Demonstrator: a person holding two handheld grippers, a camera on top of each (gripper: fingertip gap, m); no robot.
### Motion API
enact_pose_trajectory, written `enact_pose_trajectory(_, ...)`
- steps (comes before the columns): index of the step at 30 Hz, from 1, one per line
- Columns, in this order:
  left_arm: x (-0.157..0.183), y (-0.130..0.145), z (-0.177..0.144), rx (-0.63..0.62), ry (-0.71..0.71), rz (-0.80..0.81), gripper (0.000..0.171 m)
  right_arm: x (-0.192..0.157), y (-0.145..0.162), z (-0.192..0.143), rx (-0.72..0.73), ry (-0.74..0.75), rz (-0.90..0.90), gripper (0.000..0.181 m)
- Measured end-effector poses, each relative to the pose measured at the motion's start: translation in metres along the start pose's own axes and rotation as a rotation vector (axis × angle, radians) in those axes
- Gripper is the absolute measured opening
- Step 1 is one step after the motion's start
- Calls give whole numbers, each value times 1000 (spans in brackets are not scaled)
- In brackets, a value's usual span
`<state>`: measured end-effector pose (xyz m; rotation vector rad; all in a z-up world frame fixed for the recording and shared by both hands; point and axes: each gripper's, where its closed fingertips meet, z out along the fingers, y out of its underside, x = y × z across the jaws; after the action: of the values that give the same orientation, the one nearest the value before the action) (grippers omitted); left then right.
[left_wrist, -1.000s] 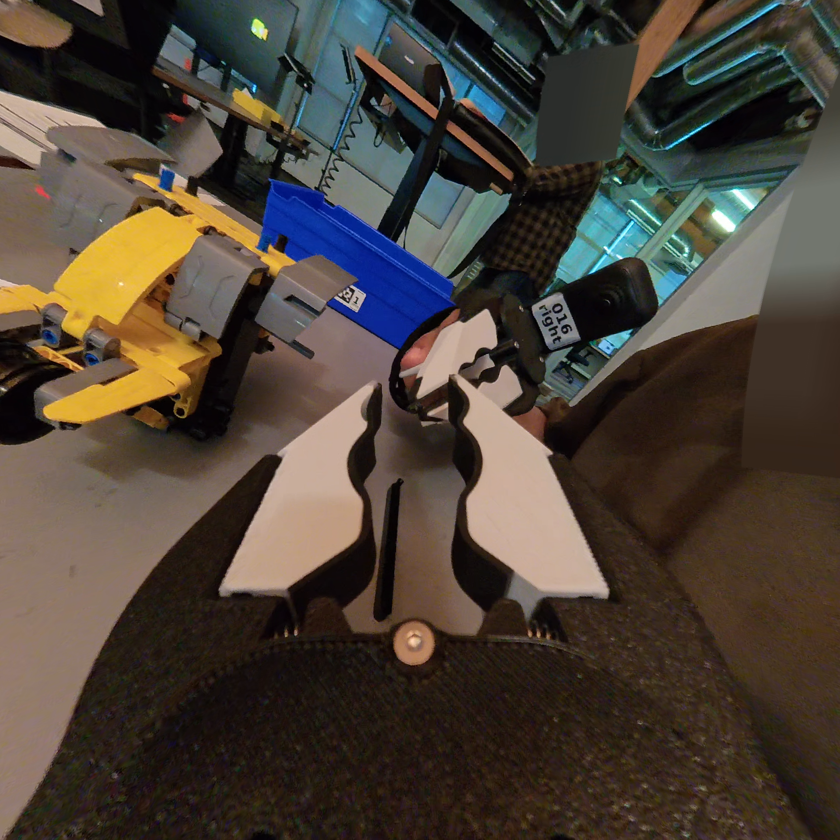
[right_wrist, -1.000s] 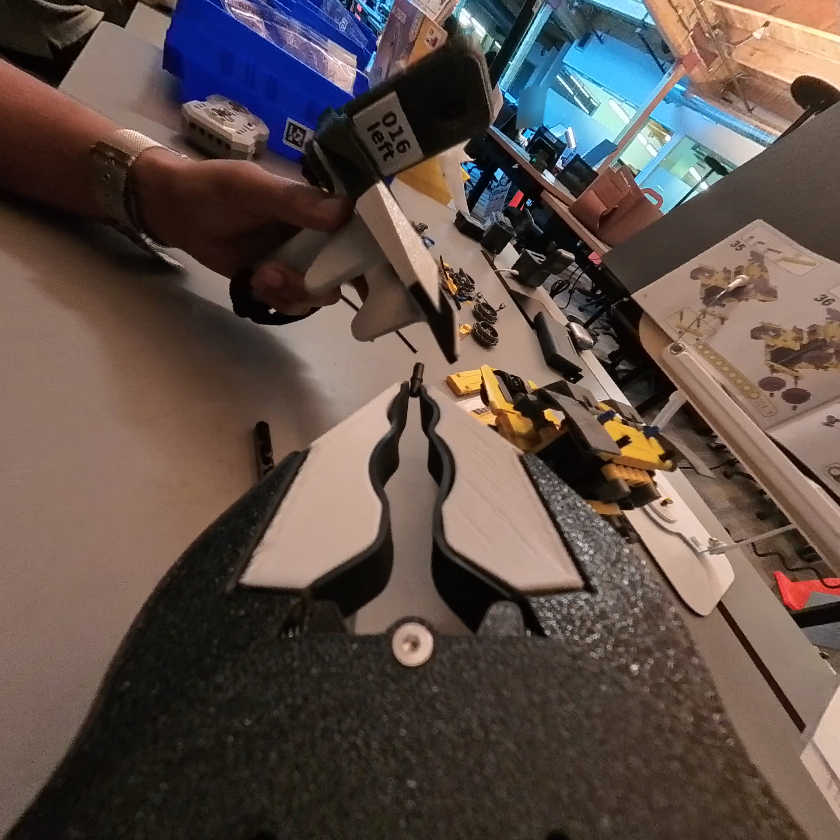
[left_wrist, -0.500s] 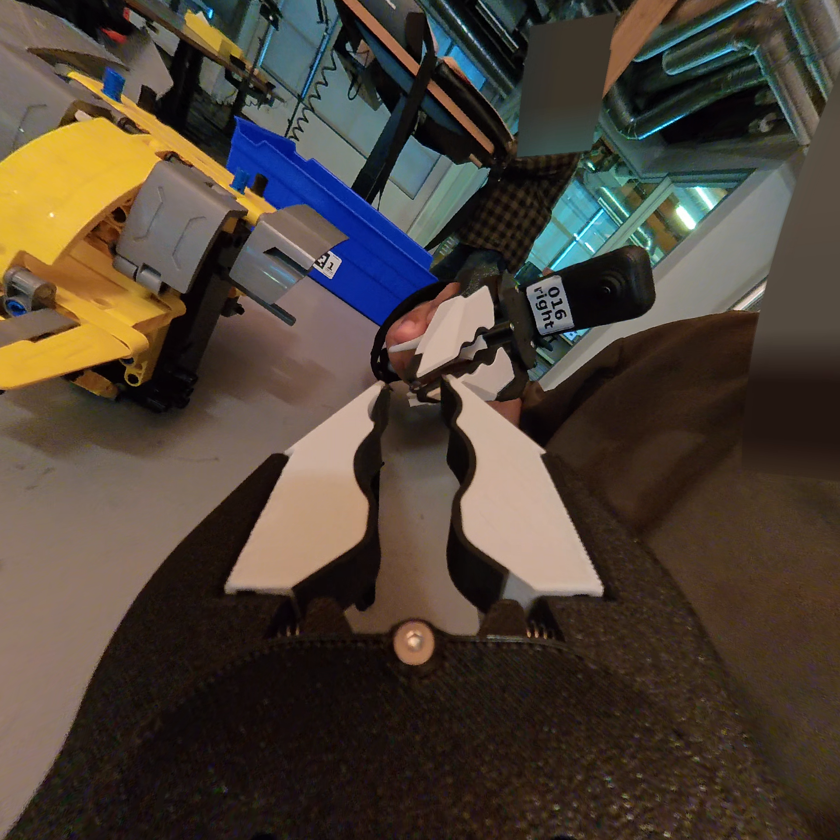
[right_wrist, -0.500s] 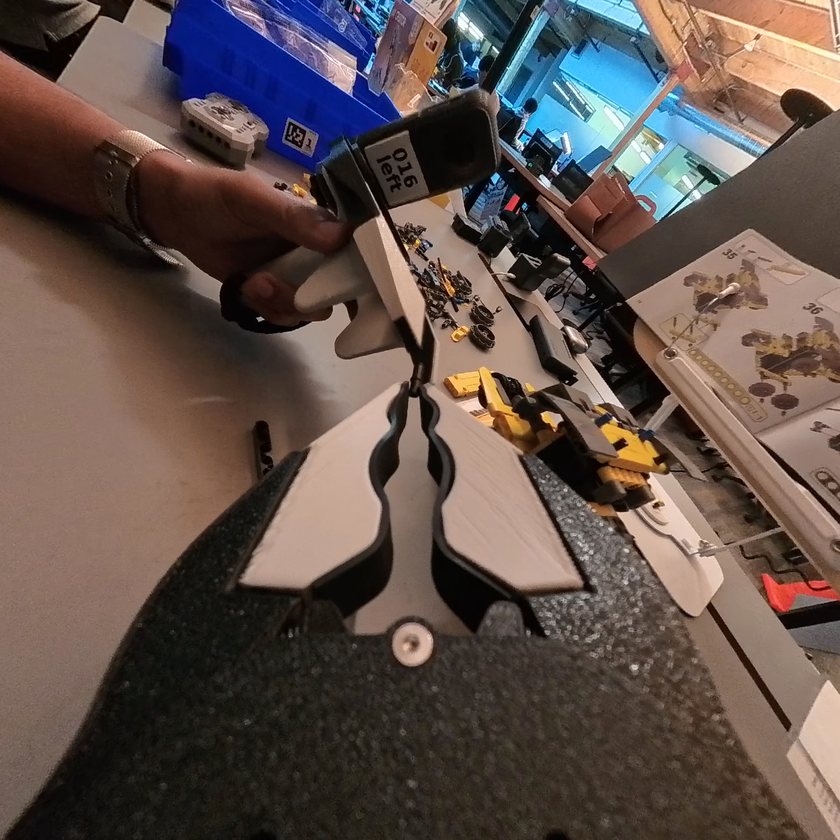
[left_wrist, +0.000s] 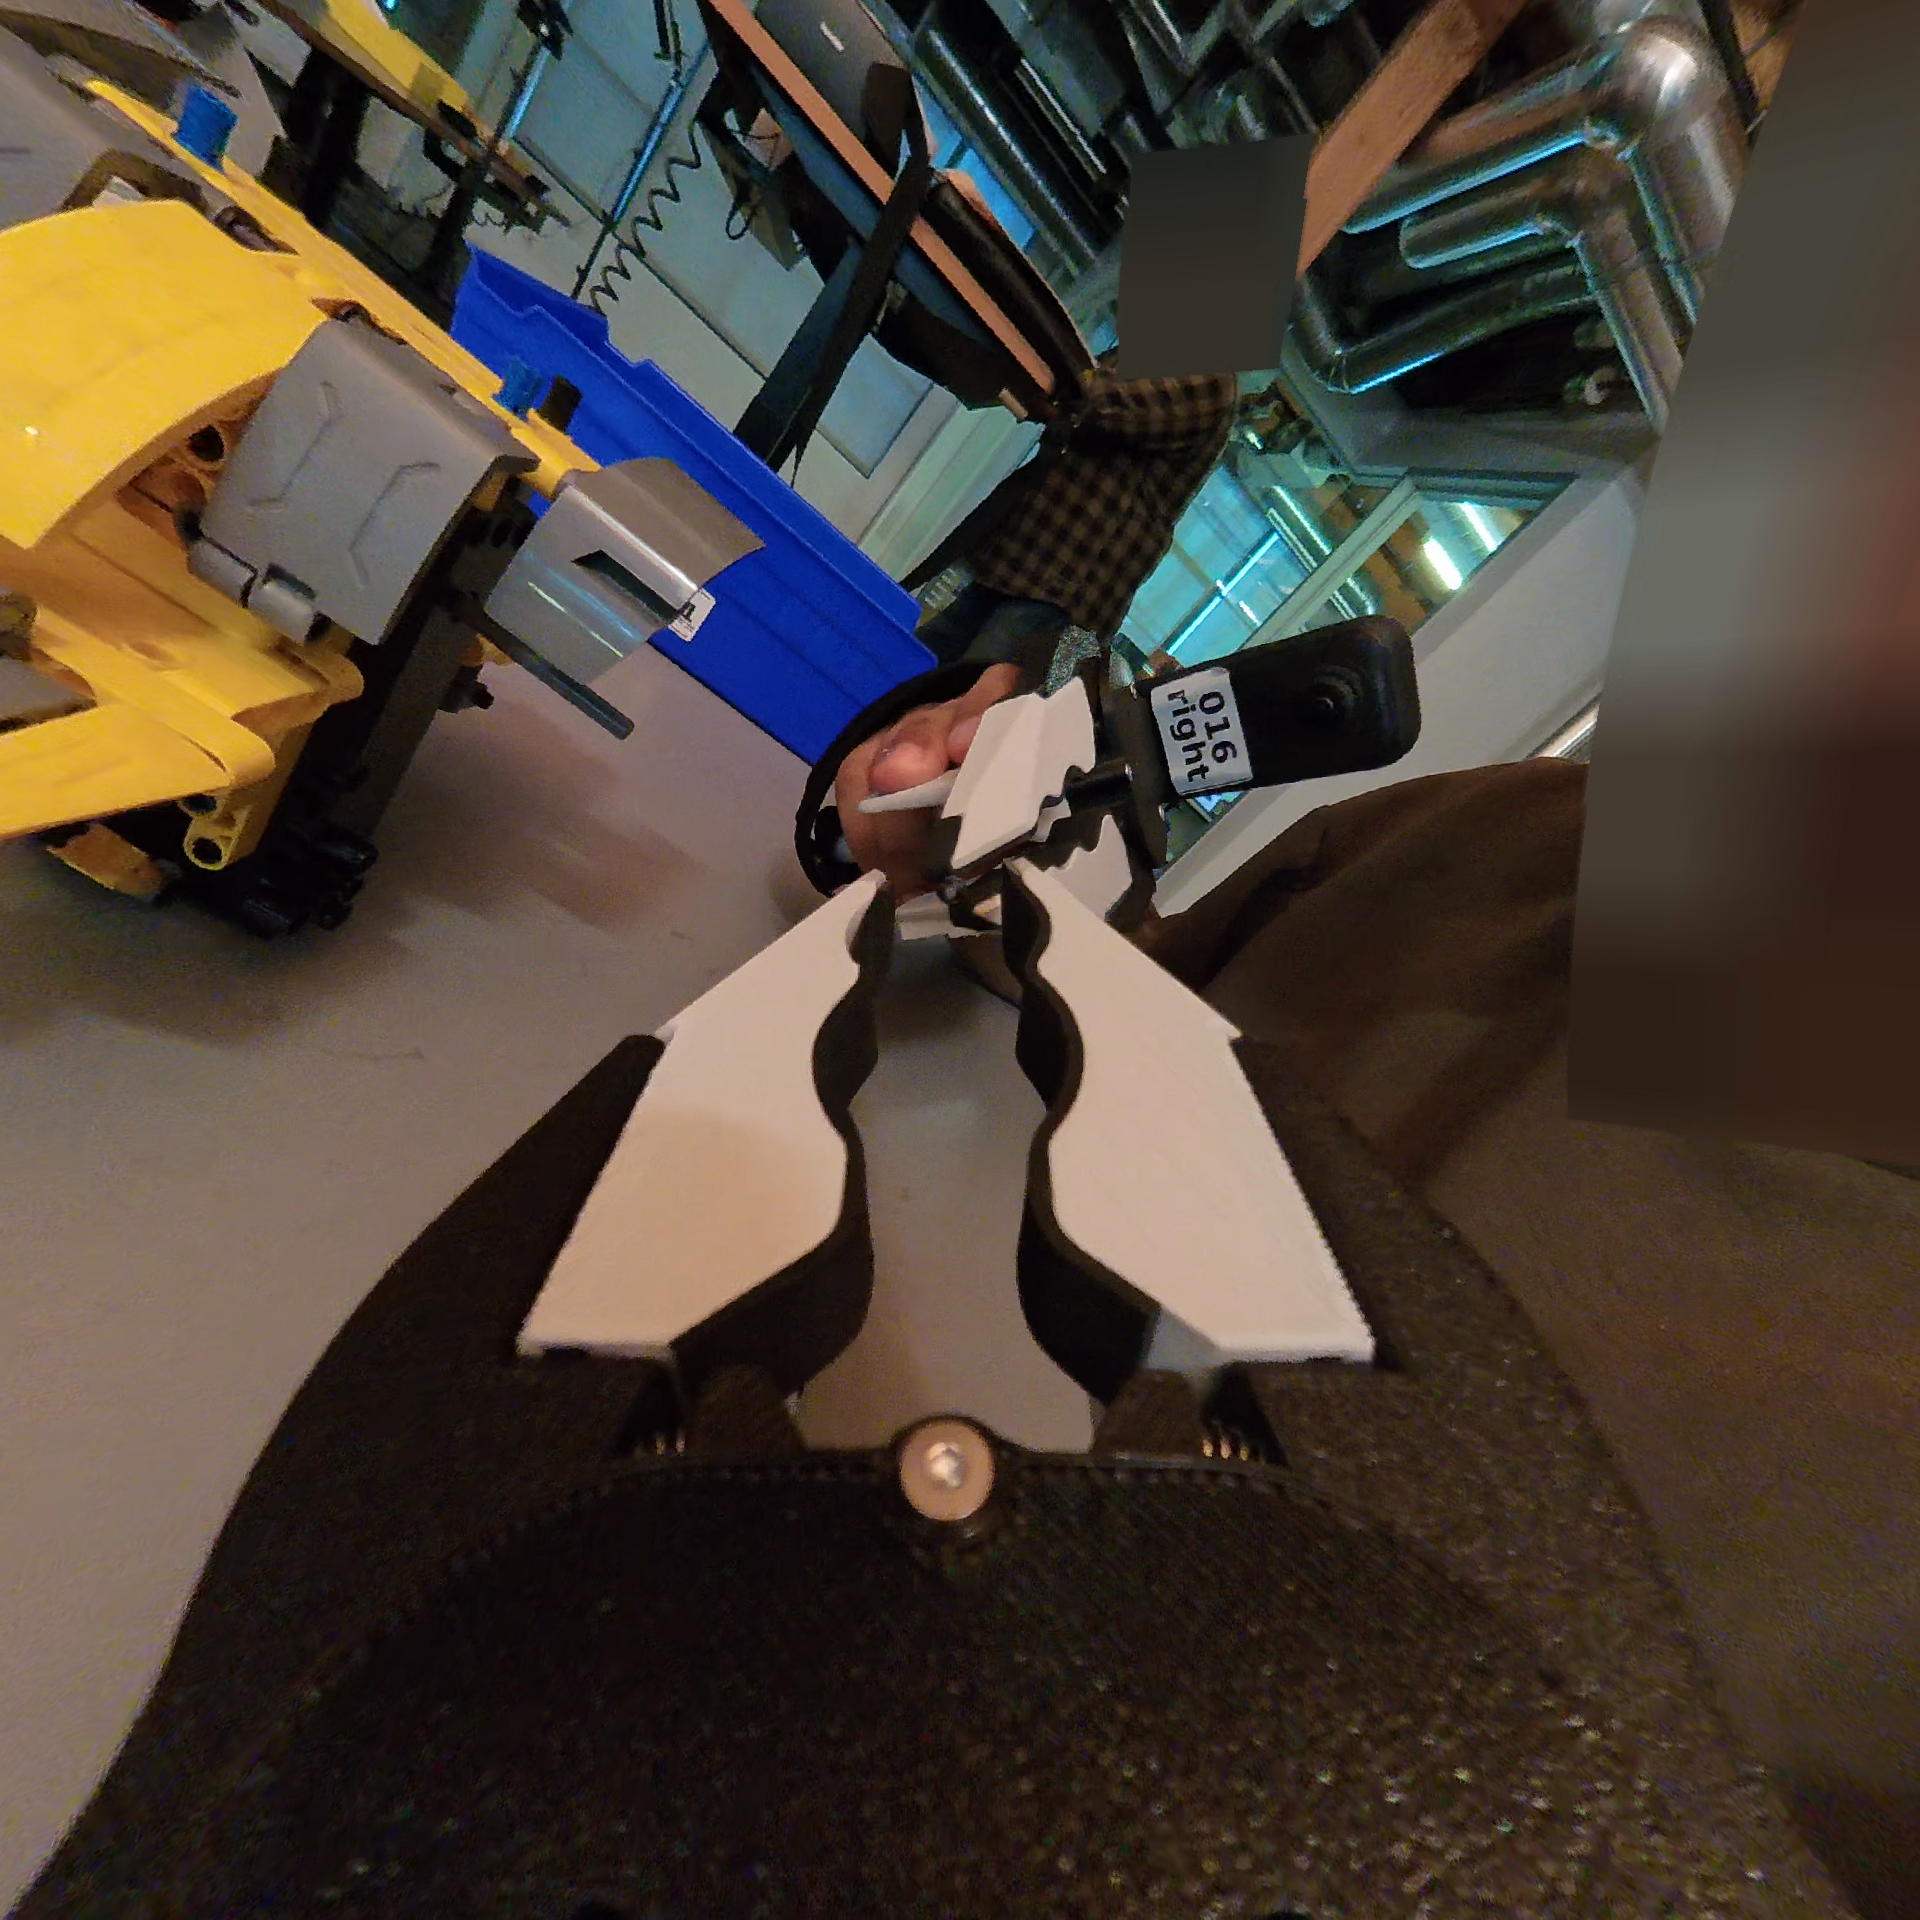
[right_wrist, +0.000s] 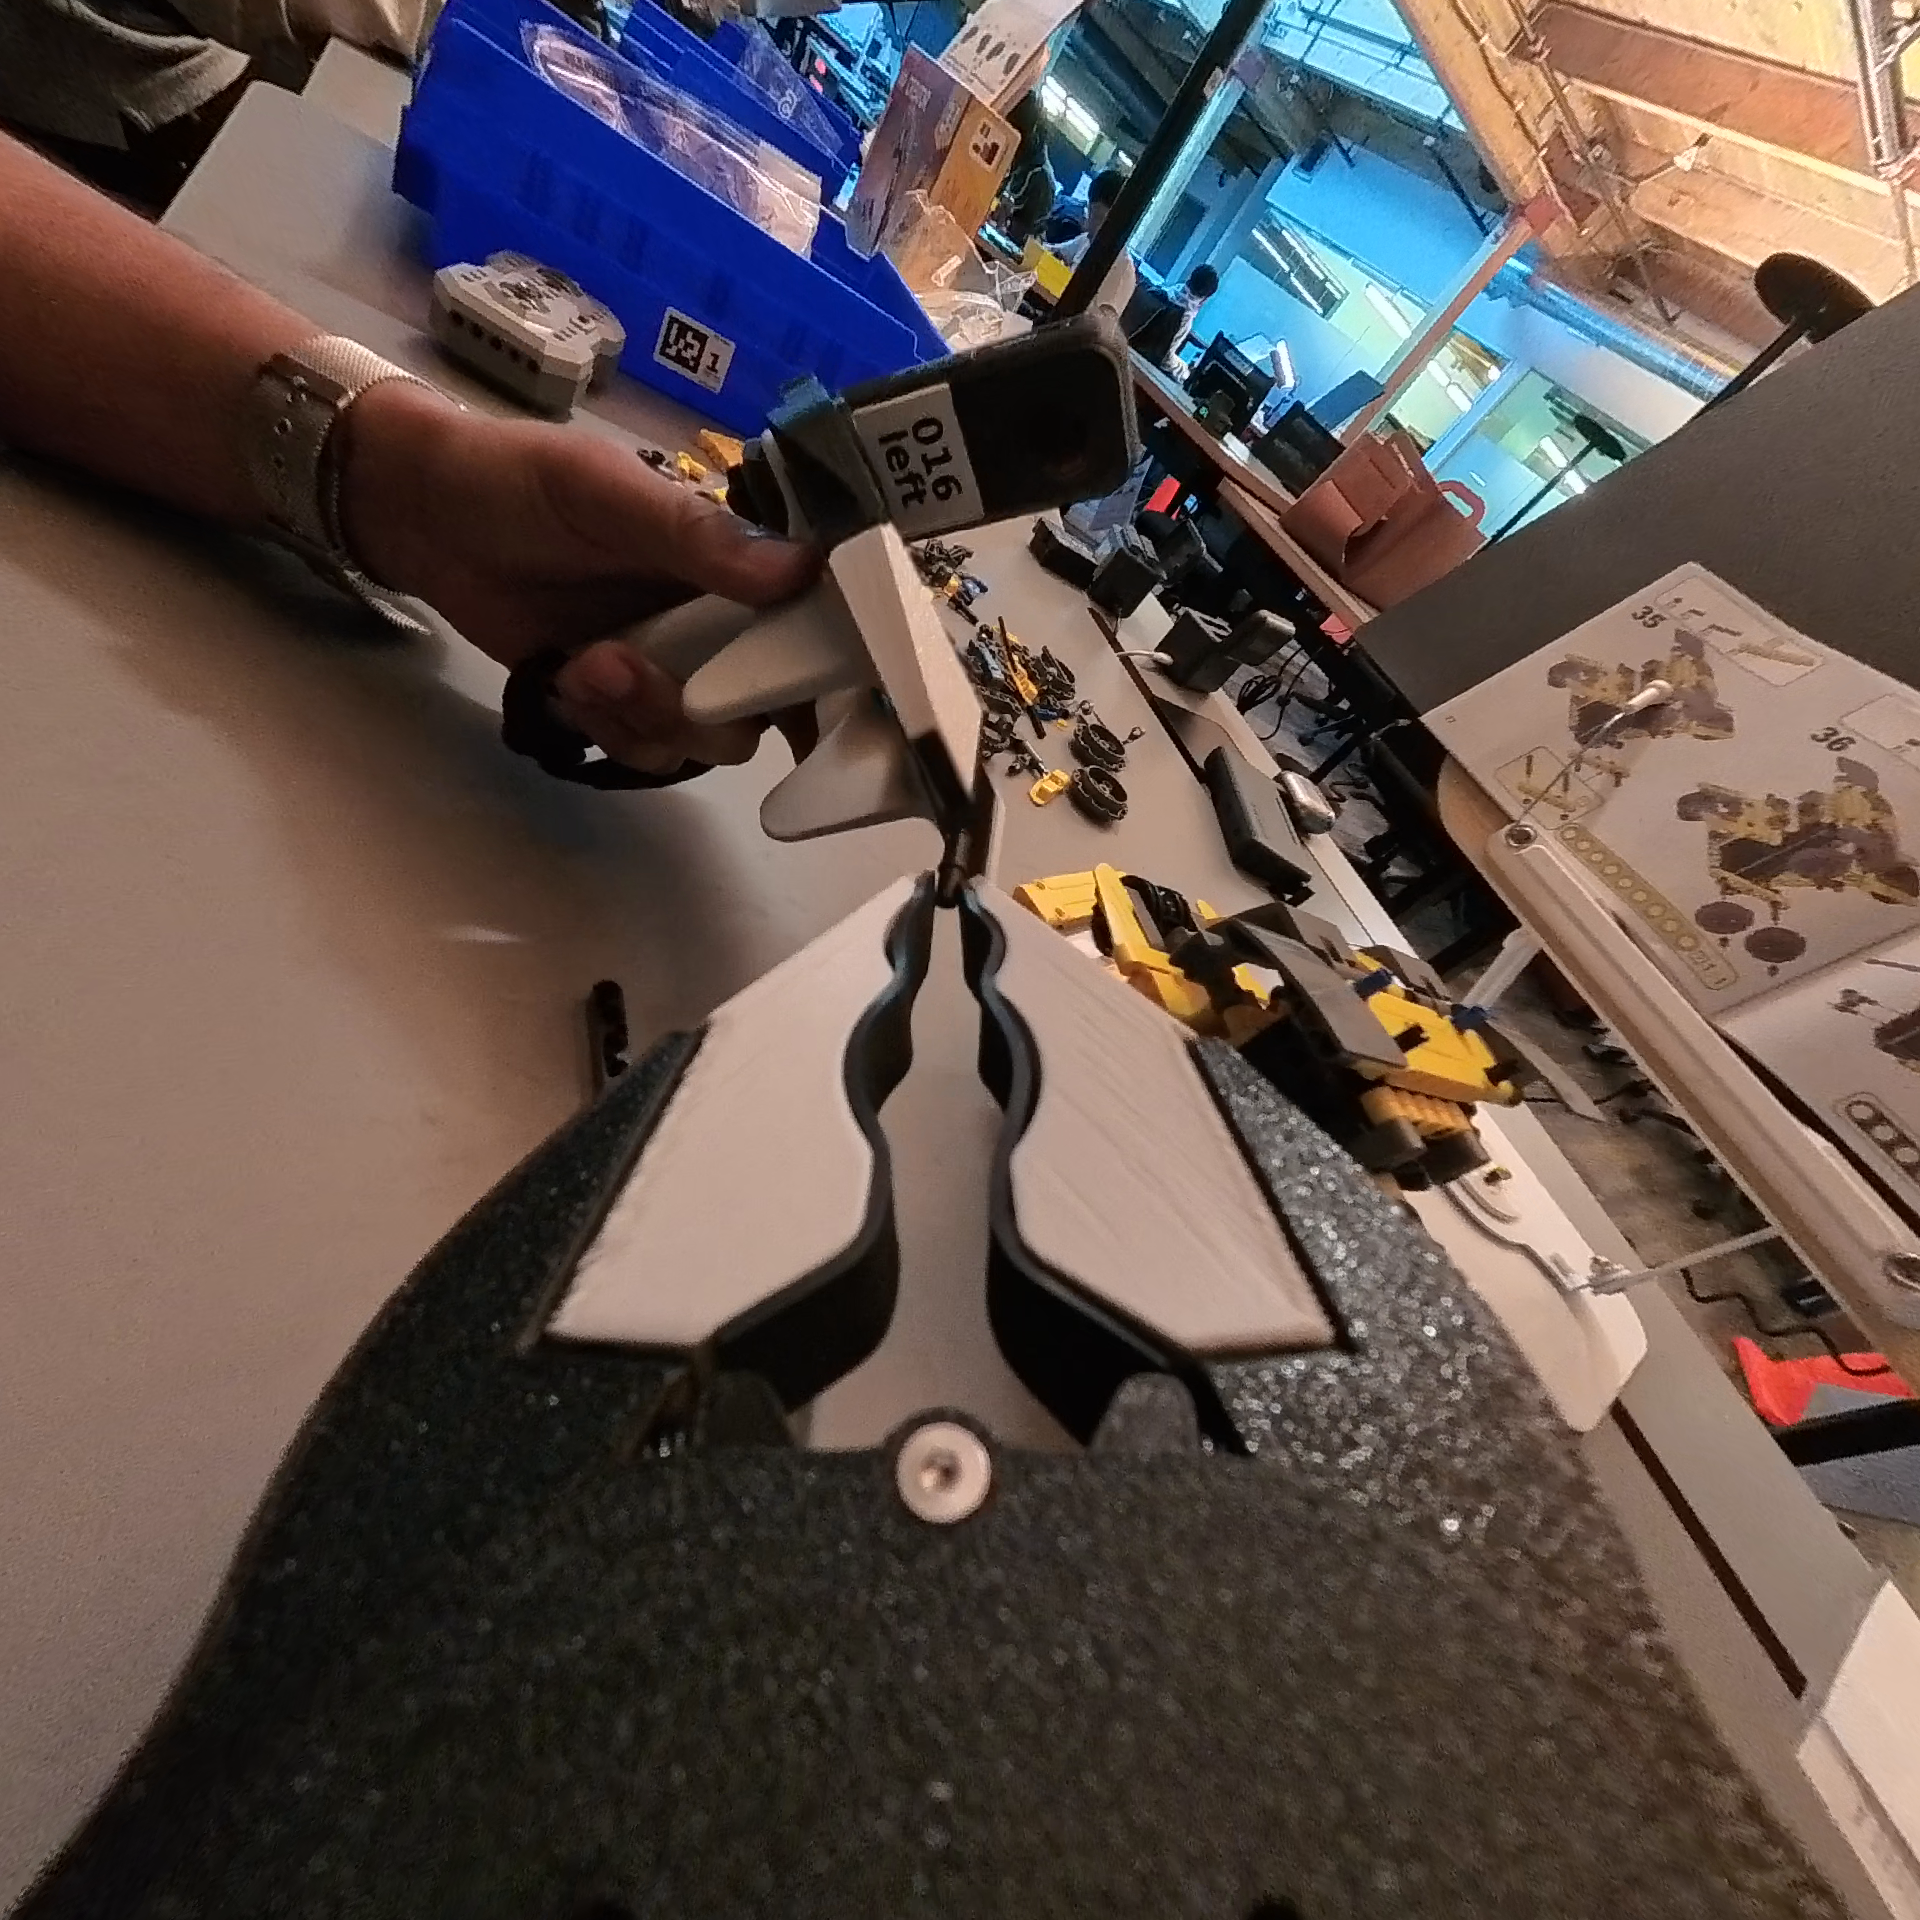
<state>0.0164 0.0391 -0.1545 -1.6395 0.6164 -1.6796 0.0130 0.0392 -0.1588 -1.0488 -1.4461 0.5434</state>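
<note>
Claws meet tip to tip over the near middle of the worktop (right_wrist: 260, 883). Right claw (right_wrist: 945, 896) is pressed almost together, pinching a small black pin (right_wrist: 951, 864) at its very tips; the pin's long axis runs on along the fingers and sticks out the far end. Left claw (left_wrist: 945, 891) is spread, with a clear gap between its fingers. In the left wrist view the right claw's tips and the pin sit inside the mouth of that gap, and I can't tell if they touch. In the right wrist view the left claw comes down from upper left, seen edge-on, its tips right at the pin's free end. So the pin lies dead ahead of both claws, held by the right one only as far as I can see. Left hand (right_wrist: 582, 582), with a wristband, grips its handle on the left; right hand (left_wrist: 904, 790) shows behind its own claw. Off the left claw's left side sits a big yellow-and-grey brick model (left_wrist: 208, 499), with a blue bin (left_wrist: 727, 582) beyond it. Right of the right claw, near, is a smaller yellow-and-black brick assembly (right_wrist: 1299, 1018). A black beam (right_wrist: 608, 1029) lies flat just to the claw's left. Loose small parts (right_wrist: 1039, 707) are scattered farther off, a grey block (right_wrist: 520, 322) sits by the bin, and an open instruction booklet (right_wrist: 1714, 831) stands at far right.
</note>
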Motion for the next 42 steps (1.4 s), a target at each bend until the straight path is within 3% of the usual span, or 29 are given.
enact_pose_trajectory(24, 9, 3, 3, -11, 73, -46, 3, -2, -9, -3, 53, -25, 52, 4)
enact_pose_trajectory(34, 20, -5, -1, 56, 220, -183, 3, 6, -31, -10, 213, 72, -46, 33)
enact_pose_trajectory(42, 26, -7, -2, 76, 295, -245, 2, 1, -28, -6, 209, 82, -70, 22)
